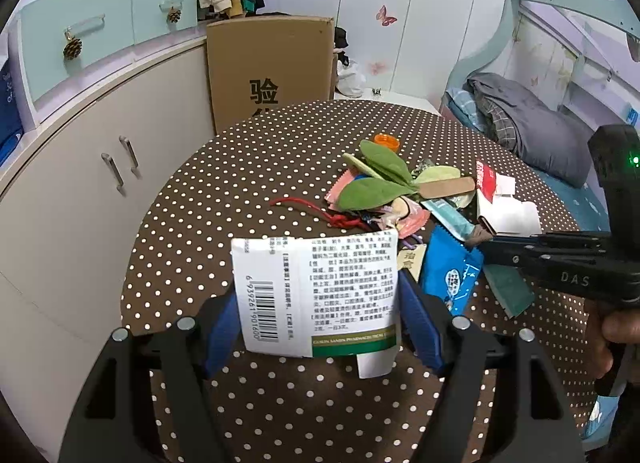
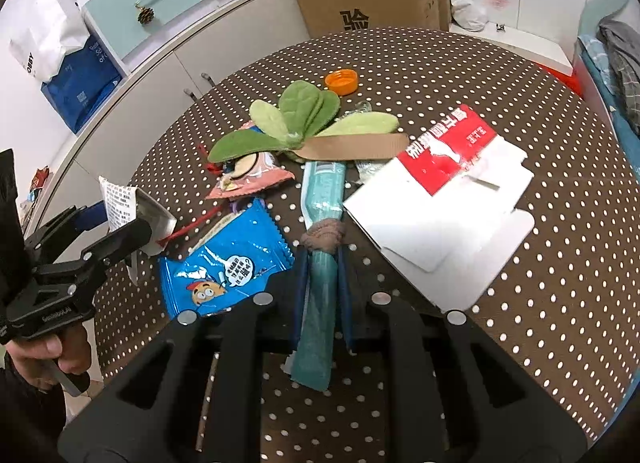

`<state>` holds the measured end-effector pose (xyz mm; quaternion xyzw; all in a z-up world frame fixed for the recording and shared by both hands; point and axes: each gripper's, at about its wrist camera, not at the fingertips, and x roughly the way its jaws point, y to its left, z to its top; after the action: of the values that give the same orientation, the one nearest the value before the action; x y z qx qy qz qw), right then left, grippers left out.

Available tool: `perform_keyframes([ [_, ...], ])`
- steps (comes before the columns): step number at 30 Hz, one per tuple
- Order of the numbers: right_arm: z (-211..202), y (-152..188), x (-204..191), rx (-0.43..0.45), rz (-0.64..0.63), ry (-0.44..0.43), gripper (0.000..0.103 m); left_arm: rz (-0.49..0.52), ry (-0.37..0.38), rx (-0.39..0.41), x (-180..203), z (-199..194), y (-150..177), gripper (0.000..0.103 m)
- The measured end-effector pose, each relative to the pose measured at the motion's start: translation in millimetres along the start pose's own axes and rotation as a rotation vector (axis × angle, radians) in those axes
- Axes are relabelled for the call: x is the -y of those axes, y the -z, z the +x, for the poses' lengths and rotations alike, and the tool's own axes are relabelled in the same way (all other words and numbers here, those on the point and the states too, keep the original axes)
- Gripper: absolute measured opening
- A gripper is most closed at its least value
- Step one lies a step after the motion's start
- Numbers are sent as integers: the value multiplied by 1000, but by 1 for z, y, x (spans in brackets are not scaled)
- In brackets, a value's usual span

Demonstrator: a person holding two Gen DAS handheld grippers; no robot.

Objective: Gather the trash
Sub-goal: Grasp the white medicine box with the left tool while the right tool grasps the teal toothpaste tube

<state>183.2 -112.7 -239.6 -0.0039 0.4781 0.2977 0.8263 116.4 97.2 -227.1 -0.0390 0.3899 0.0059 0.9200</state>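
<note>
Pinched between the left gripper's (image 1: 320, 295) blue pads is a white medicine box (image 1: 318, 295), printed side and barcode facing up, held clear above the dotted table (image 1: 280, 403). Those jaws stand wide, yet press on both sides of the box.

Off to the box's right, the right gripper (image 2: 322, 291) has its jaws drawn nearly together, clamping a teal packet (image 2: 320, 263) with a brown band (image 2: 323, 237) wrapped round it. The packet's far end reaches into the trash pile.

That pile sits mid-table, just beyond the box. A blue snack wrapper (image 2: 228, 263) lies closest to the box, touching the teal packet's left side. A pink wrapper (image 2: 252, 177) and red cord (image 1: 312, 211) lie past it, then green fabric leaves (image 2: 304, 111) with a tan ribbon (image 2: 356, 145), and an orange cap (image 2: 341, 81) at the far edge. A flattened red-and-white carton (image 2: 444, 199) lies right of the teal packet.

A hand (image 2: 48, 351) grips the left gripper's handle.
</note>
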Motion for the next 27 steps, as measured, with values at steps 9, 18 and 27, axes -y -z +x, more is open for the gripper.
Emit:
perform_keyframes([
  [9,-1,-6,-10,42,-42,7,14,-5,3,17,1,-9,-5,71],
  [18,-63,12,-1,127,7,-33,13,-7,35,72,11,-32,-24,71],
  [27,-113,27,29,254,93,-60,12,49,110,121,51,-43,-48,71],
])
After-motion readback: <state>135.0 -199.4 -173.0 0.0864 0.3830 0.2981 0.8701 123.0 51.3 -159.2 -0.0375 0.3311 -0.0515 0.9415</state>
